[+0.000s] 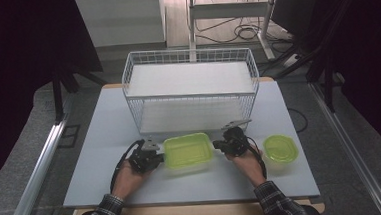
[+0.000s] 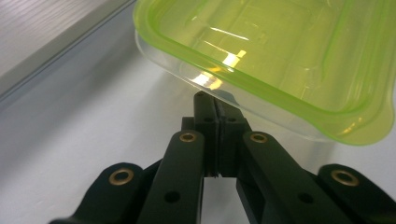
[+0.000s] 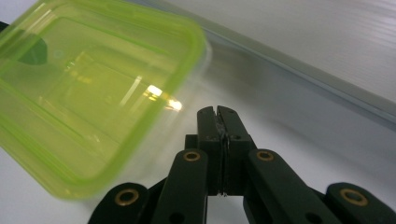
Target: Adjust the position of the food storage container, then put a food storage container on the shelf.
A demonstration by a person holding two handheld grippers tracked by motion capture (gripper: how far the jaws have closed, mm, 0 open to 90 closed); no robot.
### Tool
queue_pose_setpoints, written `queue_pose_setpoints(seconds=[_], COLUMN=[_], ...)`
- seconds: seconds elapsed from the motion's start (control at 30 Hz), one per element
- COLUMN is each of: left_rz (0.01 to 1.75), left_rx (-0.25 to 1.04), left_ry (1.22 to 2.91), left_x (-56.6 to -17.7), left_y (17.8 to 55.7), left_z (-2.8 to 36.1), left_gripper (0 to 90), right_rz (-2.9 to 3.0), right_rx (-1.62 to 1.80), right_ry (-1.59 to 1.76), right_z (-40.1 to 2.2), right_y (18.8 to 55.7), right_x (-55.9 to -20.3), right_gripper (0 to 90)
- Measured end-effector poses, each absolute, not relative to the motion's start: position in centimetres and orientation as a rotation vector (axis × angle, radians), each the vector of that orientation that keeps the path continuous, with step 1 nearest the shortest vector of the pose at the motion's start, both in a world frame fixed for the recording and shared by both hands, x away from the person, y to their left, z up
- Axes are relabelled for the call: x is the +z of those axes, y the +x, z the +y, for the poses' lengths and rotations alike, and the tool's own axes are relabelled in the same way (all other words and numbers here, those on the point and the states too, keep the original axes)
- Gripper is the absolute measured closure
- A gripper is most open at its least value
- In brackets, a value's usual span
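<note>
High view: green-lidded clear rectangular container (image 1: 187,151)

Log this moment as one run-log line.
left claw: shut, at left end of rectangular green-lidded clear plastic container | right claw: shut, at its right end | small round green-lidded container: apart, right | white wire basket: behind

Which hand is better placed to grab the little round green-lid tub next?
Probably the right. The right gripper sits between the big rectangular container and the small round tub, so the tub is on its side. The left gripper would have to cross over the big container. Both are shut.
</note>
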State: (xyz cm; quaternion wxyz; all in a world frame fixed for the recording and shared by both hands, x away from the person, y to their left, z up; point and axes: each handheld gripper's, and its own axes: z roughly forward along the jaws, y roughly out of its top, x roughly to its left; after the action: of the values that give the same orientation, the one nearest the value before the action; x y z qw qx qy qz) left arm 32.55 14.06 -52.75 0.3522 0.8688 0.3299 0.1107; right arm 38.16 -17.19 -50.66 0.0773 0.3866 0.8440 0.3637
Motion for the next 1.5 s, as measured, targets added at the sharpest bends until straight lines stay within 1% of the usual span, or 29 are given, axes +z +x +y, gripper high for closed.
queue_pose_setpoints(seconds=[0.27,0.63,0.77,0.83,0.87,0.9,0.97,1.0,1.07,1.1,1.17,1.2,1.23,1.3,1.37,1.4,1.43,1.47,1.5], left_rz=[0.815,0.744,0.757,0.795,0.795,0.807,0.833,0.855,0.881,0.897,0.909,0.909,0.915,0.920,0.906,0.906,0.903,0.899,0.894], left_rx=[0.266,0.198,0.198,0.230,0.230,0.239,0.256,0.266,0.283,0.294,0.317,0.317,0.326,0.334,0.342,0.342,0.346,0.351,0.353], left_ry=[2.264,2.289,2.263,2.230,2.230,2.216,2.193,2.179,2.164,2.157,2.146,2.146,2.134,2.126,2.123,2.123,2.120,2.118,2.115], left_x=[-52.8,-52.5,-52.3,-52.1,-52.1,-52.1,-52.2,-52.2,-52.3,-52.3,-52.3,-52.3,-52.3,-52.3,-52.4,-52.4,-52.4,-52.5,-52.5], left_y=[31.8,28.9,28.5,28.2,28.2,28.2,28.1,28.0,27.9,27.8,27.5,27.5,27.3,27.1,26.9,26.9,26.9,26.8,26.8], left_z=[13.3,11.7,12.0,12.9,12.9,13.2,13.7,14.0,14.4,14.7,15.2,15.2,15.4,15.5,15.7,15.7,15.7,15.8,15.9], left_gripper=[89.4,88.7,85.8,75.1,69.3,63.0,47.3,47.3,34.4,21.5,12.3,8.9,8.0,4.8,3.7,2.9,2.1,2.1,1.7], right_rz=[2.580,2.594,2.583,2.557,2.557,2.529,2.509,2.509,2.487,2.462,2.446,2.446,2.440,2.436,2.431,2.431,2.427,2.427,2.427], right_rx=[1.064,0.997,0.973,0.969,0.969,0.976,0.993,0.993,1.020,1.049,1.068,1.068,1.088,1.105,1.130,1.130,1.159,1.159,1.169], right_ry=[1.154,1.137,1.137,1.131,1.131,1.134,1.131,1.131,1.130,1.131,1.130,1.130,1.126,1.130,1.135,1.135,1.138,1.138,1.139], right_z=[-17.0,-18.2,-18.5,-19.1,-19.1,-19.5,-20.0,-20.0,-20.6,-21.3,-21.6,-21.6,-21.9,-22.1,-22.2,-22.2,-22.3,-22.3,-22.3], right_y=[37.7,35.6,35.3,35.0,35.0,34.8,34.5,34.5,34.1,33.6,33.3,33.3,33.1,33.0,33.0,33.0,33.1,33.1,33.1], right_x=[-51.2,-51.0,-50.9,-50.5,-50.5,-50.2,-49.9,-49.9,-49.6,-49.3,-49.2,-49.2,-49.0,-49.0,-49.0,-49.0,-49.0,-49.0,-49.0], right_gripper=[88.1,87.0,84.8,80.7,80.7,75.2,68.4,68.4,60.4,51.0,42.9,42.9,36.4,31.3,26.6,26.6,23.0,23.0,21.2])
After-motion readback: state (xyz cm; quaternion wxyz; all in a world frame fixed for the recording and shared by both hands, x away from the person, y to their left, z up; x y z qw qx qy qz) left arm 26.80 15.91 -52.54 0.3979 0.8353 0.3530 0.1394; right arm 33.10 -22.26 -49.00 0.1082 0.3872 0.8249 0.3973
